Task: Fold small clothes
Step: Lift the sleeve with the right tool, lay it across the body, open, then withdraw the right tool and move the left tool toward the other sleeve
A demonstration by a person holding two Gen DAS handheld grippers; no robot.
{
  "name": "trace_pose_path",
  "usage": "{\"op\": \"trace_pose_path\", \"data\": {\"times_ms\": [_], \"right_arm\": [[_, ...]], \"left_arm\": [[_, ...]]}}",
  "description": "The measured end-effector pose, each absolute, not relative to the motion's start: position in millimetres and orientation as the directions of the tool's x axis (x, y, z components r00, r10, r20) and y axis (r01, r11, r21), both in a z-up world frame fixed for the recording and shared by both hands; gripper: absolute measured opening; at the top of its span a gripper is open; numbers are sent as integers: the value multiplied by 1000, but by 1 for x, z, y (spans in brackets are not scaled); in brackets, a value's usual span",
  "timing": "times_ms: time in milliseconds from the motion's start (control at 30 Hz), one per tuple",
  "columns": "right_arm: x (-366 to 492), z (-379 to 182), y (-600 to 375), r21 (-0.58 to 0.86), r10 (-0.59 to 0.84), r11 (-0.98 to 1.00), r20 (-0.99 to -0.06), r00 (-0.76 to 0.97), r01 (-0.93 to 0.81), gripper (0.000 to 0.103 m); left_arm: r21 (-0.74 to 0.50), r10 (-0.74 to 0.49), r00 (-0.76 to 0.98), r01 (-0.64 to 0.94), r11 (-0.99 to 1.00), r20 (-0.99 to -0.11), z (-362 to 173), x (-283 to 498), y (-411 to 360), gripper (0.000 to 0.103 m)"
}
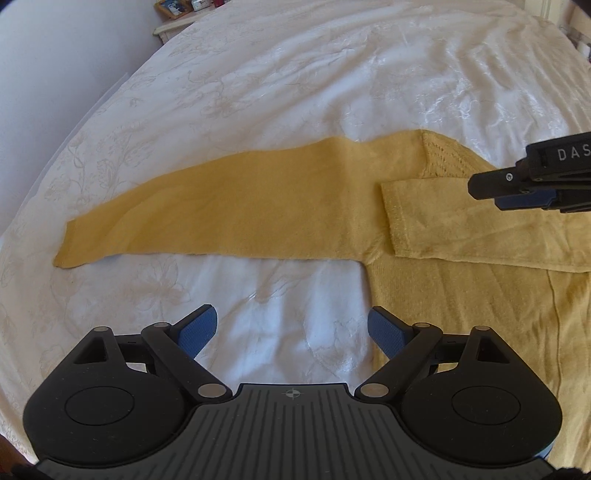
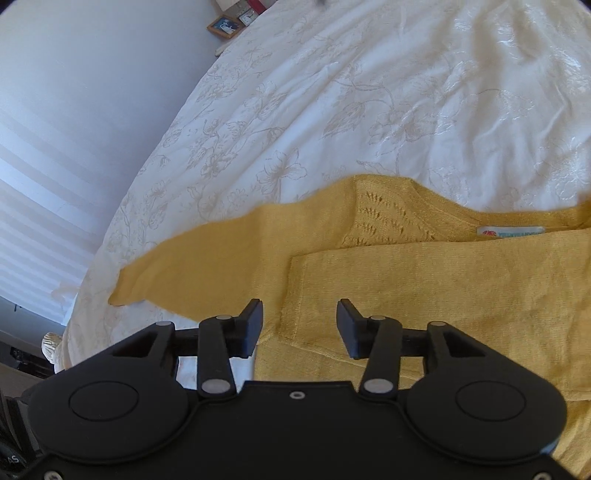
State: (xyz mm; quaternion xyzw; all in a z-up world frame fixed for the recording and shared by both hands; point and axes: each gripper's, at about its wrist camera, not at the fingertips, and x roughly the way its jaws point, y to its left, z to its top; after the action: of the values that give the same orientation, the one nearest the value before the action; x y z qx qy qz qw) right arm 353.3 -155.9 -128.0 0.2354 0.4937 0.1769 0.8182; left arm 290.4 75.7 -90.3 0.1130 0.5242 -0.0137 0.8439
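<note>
Fingers on the left gripper (image 1: 291, 332) are spread wide over bare bedspread (image 1: 295, 74) holding nothing, the right gripper (image 2: 300, 326) sits half open above the folded sleeve's cuff (image 2: 295, 295), gripping nothing, while the yellow sweater (image 1: 461, 295) lies flat, its other sleeve (image 1: 203, 214) stretching leftward, and only the right view shows the neck label (image 2: 511, 232).

Home bedroom: bedspread (image 1: 295, 74), framed photo (image 2: 223, 26).

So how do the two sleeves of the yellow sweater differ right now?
The left sleeve lies stretched straight out over the white bedspread; the right sleeve is folded in across the sweater's body. The left sleeve's cuff rests on the bedspread, the right sleeve's cuff on yellow knit. Both lie flat, and neither is gripped.
</note>
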Motion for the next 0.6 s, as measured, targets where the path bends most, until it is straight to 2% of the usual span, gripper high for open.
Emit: {"op": "trace_pose_path", "data": {"times_ms": [200, 267, 400, 433, 533, 600], "right_arm": [[328, -135, -204, 481, 401, 875, -776, 487, 46, 60], [320, -139, -223, 449, 353, 889, -796, 492, 90, 70], [307, -145, -263, 401, 271, 900, -822, 501, 169, 77], [304, -146, -273, 387, 251, 903, -827, 504, 185, 79], [301, -149, -293, 373, 225, 905, -827, 515, 204, 98], [302, -153, -302, 370, 223, 907, -829, 513, 203, 100]], "left_arm": [[134, 27, 472, 196, 971, -881, -95, 313, 42, 89], [68, -39, 464, 211, 975, -885, -98, 320, 33, 89], [-72, -162, 442, 212, 975, -882, -107, 330, 18, 89], [-83, -172, 438, 216, 973, -882, -109, 332, 14, 89], [-51, -159, 443, 246, 968, -882, -116, 335, -4, 89], [-50, -164, 437, 261, 964, -884, -121, 337, -11, 90]]}}
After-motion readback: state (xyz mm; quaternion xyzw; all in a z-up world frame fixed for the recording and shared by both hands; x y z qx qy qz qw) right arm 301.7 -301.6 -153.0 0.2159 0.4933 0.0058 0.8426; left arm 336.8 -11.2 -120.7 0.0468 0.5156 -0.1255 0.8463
